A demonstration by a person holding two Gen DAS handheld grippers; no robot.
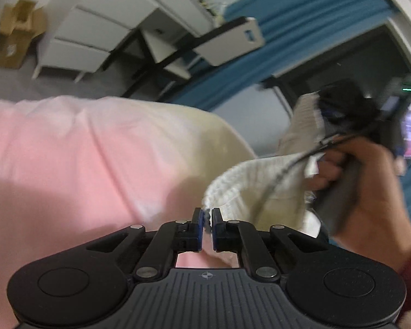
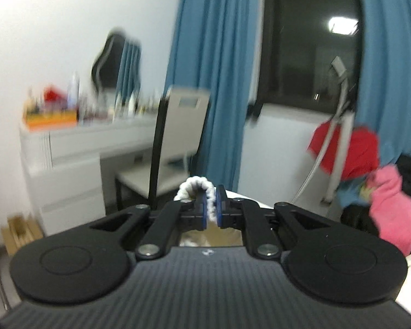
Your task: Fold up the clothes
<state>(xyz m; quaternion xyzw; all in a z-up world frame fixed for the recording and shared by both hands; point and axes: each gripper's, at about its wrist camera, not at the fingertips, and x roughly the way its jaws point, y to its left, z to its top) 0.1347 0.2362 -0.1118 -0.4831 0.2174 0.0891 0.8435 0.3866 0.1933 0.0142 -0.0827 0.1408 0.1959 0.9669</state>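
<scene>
White knit sweater [image 1: 263, 181], blurred, stretches from lower centre to right of frame, clamped by left gripper [image 1: 206, 220] and right gripper [image 2: 211, 205]. No readable writing.

Indoor light, fairly bright but flat, kinda cool-toned. Dark window [image 2: 301, 41] in the right wrist view shows a reflected ceiling lamp [image 2: 342, 25] as a glary white patch. Both views have heavy motion blur; the dresser [image 1: 96, 24], chair [image 2: 178, 137] and hand [image 1: 364, 181] are smeared. Fisheye bends the curtains [image 2: 205, 68] and darkens the corners. There's a soft shadow on the pink bed [image 1: 54, 164].
</scene>
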